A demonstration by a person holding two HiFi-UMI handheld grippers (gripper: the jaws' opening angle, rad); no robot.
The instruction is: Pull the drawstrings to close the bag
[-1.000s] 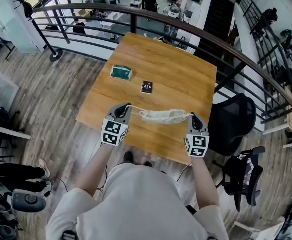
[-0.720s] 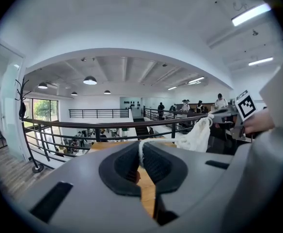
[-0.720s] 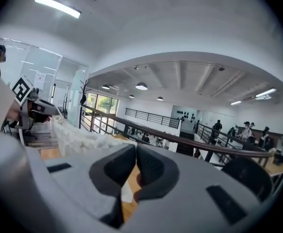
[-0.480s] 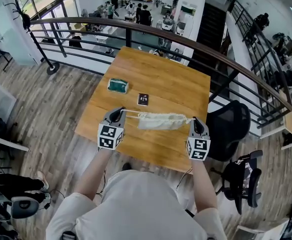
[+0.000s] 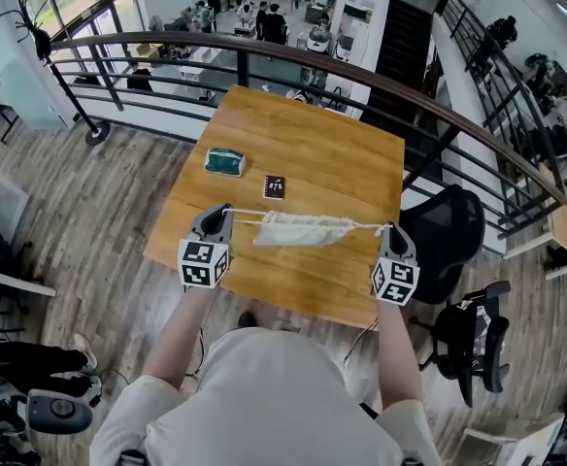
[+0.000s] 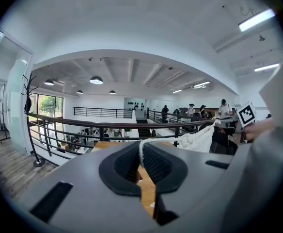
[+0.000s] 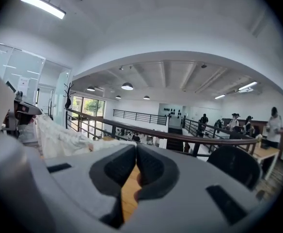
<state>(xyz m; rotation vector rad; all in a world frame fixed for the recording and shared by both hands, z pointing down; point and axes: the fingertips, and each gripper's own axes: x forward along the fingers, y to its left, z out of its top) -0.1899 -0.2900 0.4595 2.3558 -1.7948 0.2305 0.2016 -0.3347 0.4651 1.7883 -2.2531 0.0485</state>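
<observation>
Two hand-held grippers (image 5: 222,214) (image 5: 392,231) spread wide, level, pinching drawstrings (image 5: 247,213), bag (image 5: 303,229) between

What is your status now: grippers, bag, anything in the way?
Shut on drawstrings: left hand-held gripper, right hand-held gripper. Between them bag hangs stretched over table. Nothing blocks.

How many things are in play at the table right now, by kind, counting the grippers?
Grippers: 2, left gripper and right gripper
Drawstrings: 2, left drawstring and right drawstring, one clamped in each gripper
White bag: 1, strung between them
Green pad on the table: 1
Small dark card on the table: 1
Total: 7
</observation>
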